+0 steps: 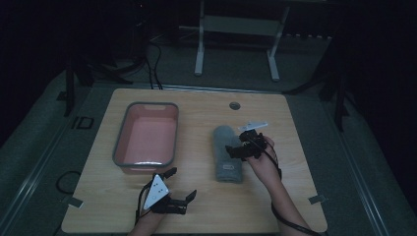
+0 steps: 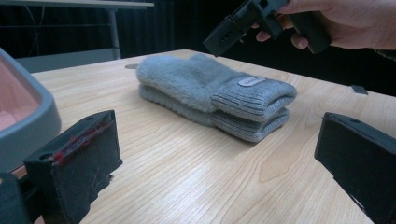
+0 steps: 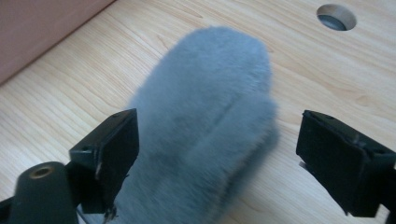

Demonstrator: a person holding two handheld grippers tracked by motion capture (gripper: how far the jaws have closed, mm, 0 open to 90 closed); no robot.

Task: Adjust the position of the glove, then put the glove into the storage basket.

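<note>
Right gripper point(image 1: 235, 149) released, jaws spread over stacked grey mittens point(image 1: 227, 153) mid-table right of pink bin point(image 1: 145, 135), left gripper point(image 1: 183, 184) idle, spread, near front edge; likely regrasp next: drop, straddle stack, clamp both mittens.

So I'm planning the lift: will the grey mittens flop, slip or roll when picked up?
The grey mittens look fluffy and soft, so they would likely sag from a one-end grip. Stacked loosely, the top one may slide off. Lying flat on the table, they seem unlikely to roll.
</note>
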